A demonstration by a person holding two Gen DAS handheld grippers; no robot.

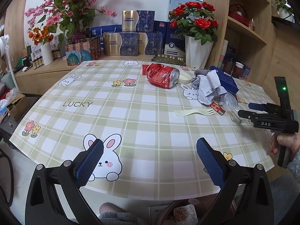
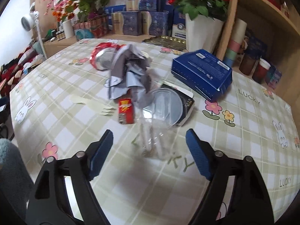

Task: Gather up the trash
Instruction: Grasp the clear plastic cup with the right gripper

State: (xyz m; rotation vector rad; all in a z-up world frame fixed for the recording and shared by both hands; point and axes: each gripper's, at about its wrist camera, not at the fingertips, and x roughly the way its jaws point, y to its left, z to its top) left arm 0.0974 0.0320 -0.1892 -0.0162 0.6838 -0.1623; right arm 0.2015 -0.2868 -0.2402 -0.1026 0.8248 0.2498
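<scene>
Trash lies on the checked tablecloth (image 1: 131, 116): a crushed red can (image 1: 162, 75), crumpled grey paper (image 1: 210, 86), a pale plastic fork (image 1: 195, 113), a small red wrapper (image 1: 217, 108), a clear plastic cup (image 2: 155, 140) lying on its side, and a blue box (image 2: 202, 73). My left gripper (image 1: 150, 161) is open and empty over the near table edge. My right gripper (image 2: 150, 150) is open, its fingers either side of the clear cup, not touching it. It also shows in the left wrist view (image 1: 243, 110).
Flower vases (image 1: 196, 52), stacked gift boxes (image 1: 129, 43) and small bottles line the shelf behind the table. A wooden shelf unit (image 1: 247, 28) stands at the right. A bin with some trash (image 1: 183, 213) sits below the table's near edge.
</scene>
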